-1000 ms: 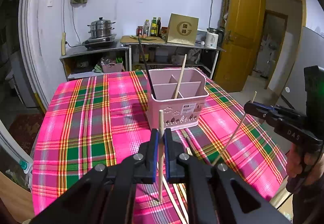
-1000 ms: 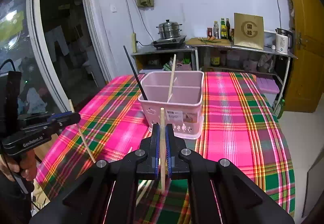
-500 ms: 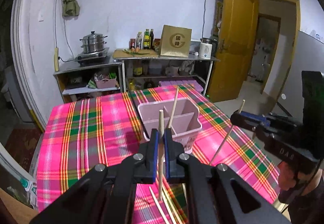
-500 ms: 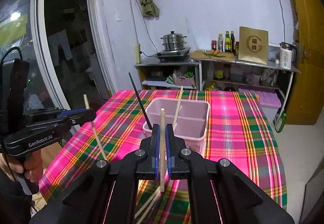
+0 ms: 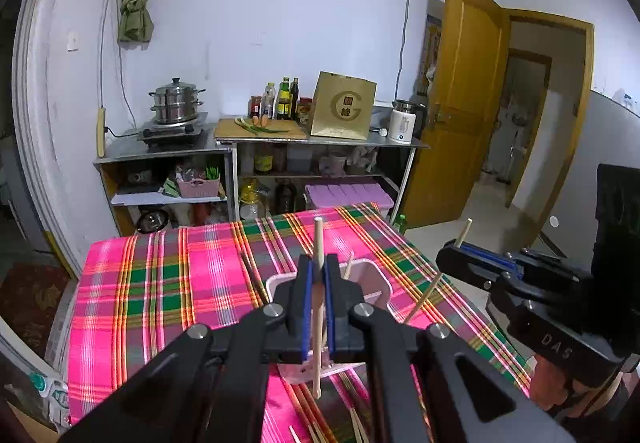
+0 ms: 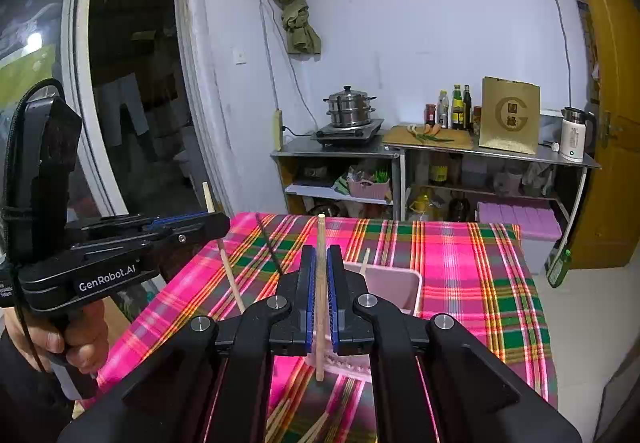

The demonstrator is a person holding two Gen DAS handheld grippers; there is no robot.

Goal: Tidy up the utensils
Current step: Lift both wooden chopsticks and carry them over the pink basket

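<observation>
My left gripper (image 5: 317,297) is shut on a wooden chopstick (image 5: 317,243) held upright, high above the table. My right gripper (image 6: 321,293) is shut on another wooden chopstick (image 6: 320,239), also upright. The pink divided utensil holder (image 5: 376,283) stands on the plaid tablecloth below and ahead, partly hidden by the jaws; it also shows in the right wrist view (image 6: 400,285). A wooden chopstick (image 6: 365,261) and a black chopstick (image 6: 269,241) stand in it. The right gripper shows at the right of the left wrist view (image 5: 460,261); the left gripper shows at the left of the right wrist view (image 6: 208,221).
Several loose wooden chopsticks (image 5: 356,427) lie on the pink plaid tablecloth (image 5: 160,283) near the front edge. Metal shelves (image 5: 256,159) with a steamer pot, bottles, a gold box and a kettle stand behind the table. A yellow door (image 5: 460,103) is open at the right.
Both grippers have risen with their chopsticks, so the table and the pink holder sit lower and farther in both views.
</observation>
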